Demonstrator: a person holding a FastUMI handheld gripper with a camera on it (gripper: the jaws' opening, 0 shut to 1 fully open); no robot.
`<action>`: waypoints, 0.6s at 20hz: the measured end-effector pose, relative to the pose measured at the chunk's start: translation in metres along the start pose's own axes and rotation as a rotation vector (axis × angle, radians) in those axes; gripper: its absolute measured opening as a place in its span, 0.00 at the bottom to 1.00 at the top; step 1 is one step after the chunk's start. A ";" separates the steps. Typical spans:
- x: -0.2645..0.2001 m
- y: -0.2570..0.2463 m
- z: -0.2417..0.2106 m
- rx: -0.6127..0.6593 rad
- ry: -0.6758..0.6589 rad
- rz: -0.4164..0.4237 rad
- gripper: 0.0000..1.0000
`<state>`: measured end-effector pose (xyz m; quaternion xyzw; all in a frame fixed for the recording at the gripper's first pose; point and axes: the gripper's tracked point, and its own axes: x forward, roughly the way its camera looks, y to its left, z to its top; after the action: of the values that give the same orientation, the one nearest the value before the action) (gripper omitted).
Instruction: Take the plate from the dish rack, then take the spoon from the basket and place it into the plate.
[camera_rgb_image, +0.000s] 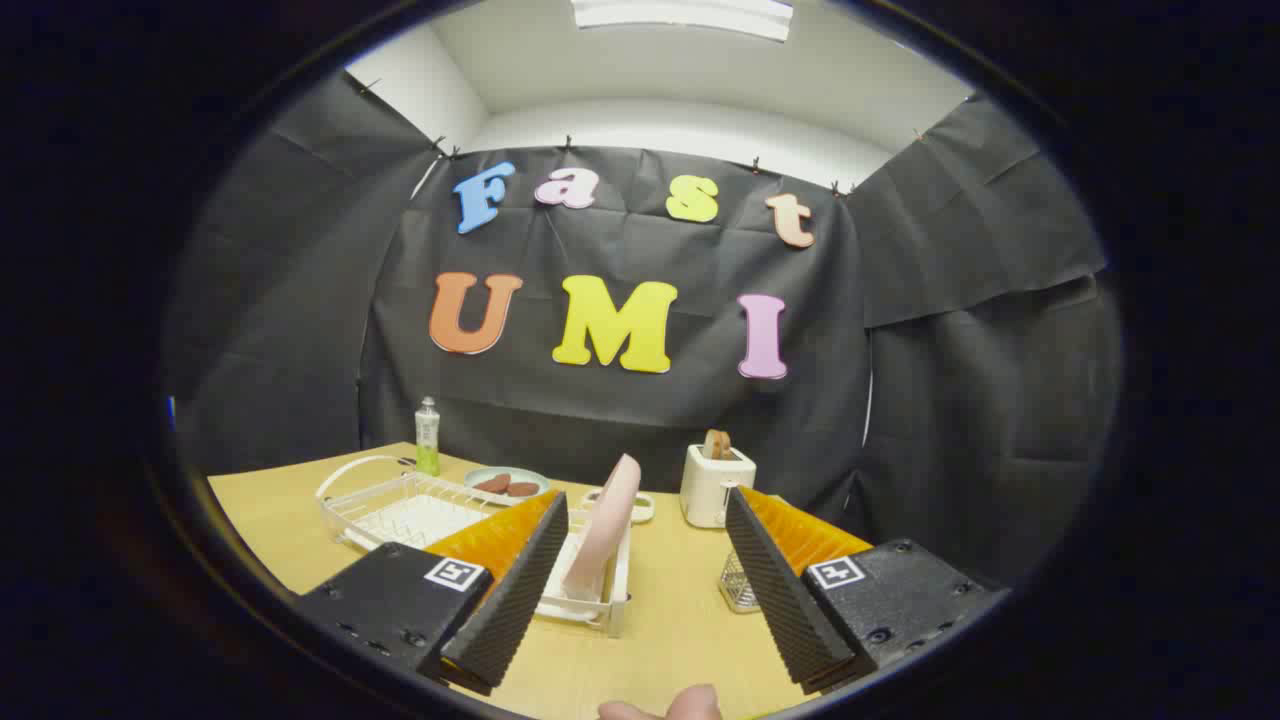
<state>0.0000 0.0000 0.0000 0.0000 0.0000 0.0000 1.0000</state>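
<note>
Upright in the white dish rack (590, 600), a pale pink plate (606, 528) stands edge-on between the spread-apart gripper (644, 510) fingers.

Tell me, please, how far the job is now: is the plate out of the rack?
Nothing looks done yet. The pink plate stands upright in the white dish rack. In hand: the hand-held gripper is open, empty, its fingers either side of the plate but short of it. Left: lift the plate out, then fetch the spoon from the small mesh basket beside the right finger; the spoon itself cannot be made out.
</note>
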 end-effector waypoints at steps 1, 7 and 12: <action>0.000 -0.001 0.002 -0.004 -0.005 -0.004 1.00; 0.001 0.000 0.008 -0.011 -0.019 -0.012 1.00; -0.001 -0.006 0.009 -0.017 -0.028 -0.030 1.00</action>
<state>-0.0008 -0.0055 0.0086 -0.0086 -0.0138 -0.0148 0.9998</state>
